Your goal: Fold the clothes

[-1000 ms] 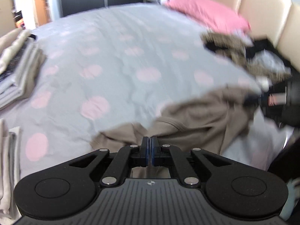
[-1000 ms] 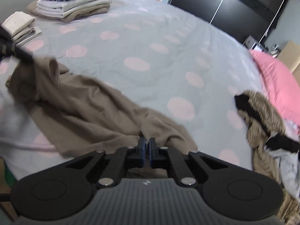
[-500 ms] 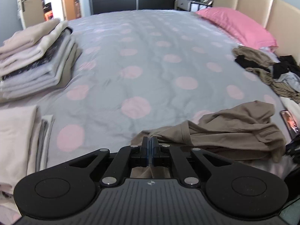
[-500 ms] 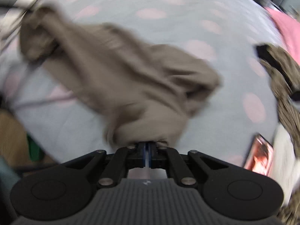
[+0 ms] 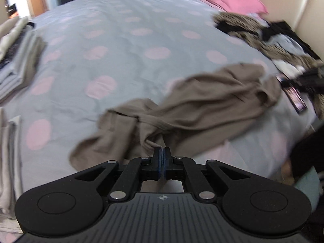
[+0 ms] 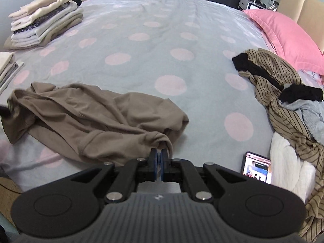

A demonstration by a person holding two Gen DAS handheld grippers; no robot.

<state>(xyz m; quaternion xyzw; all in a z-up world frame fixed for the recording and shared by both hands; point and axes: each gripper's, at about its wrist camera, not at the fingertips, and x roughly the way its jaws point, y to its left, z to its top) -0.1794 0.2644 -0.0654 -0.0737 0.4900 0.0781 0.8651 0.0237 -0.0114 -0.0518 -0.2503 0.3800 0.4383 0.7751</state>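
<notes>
- The bed [image 6: 162, 26], under a grey cover with pink dots, carries everything; a pink pillow [image 6: 283, 34] lies at its head.
- The brown garment [image 6: 97, 113] is the piece being handled. It lies crumpled and stretched along the near edge of the bed, bunched into ridges and not spread flat, with no clean fold showing in it.
- An unfolded heap [image 6: 283, 93] sits near the pillow: a striped brown piece, something black, something grey, and a white knit at the near end. By my reading, this is work left to do.
- A tall folded stack [image 6: 44, 20] stands at the far left corner of the bed, and a lower second stack [image 6: 8, 66] lies nearer. Both are neat and squared, so a good share of the clothes already lies folded.
- The right gripper [image 6: 160, 157] has its jaws pressed together on a pinch of the brown garment's near right end; cloth rises into them.
- The left gripper [image 5: 162, 159] likewise has its jaws closed on the garment's other end, where a gathered tuck of fabric runs straight into them. This view is blurred, so finer detail is lost.
- A phone [image 6: 256, 169], its screen lit, lies on the bed just beside the white knit.
- Judged overall: the job is part-way along, with one piece held at both ends and waiting to be laid flat, and several more behind it.
</notes>
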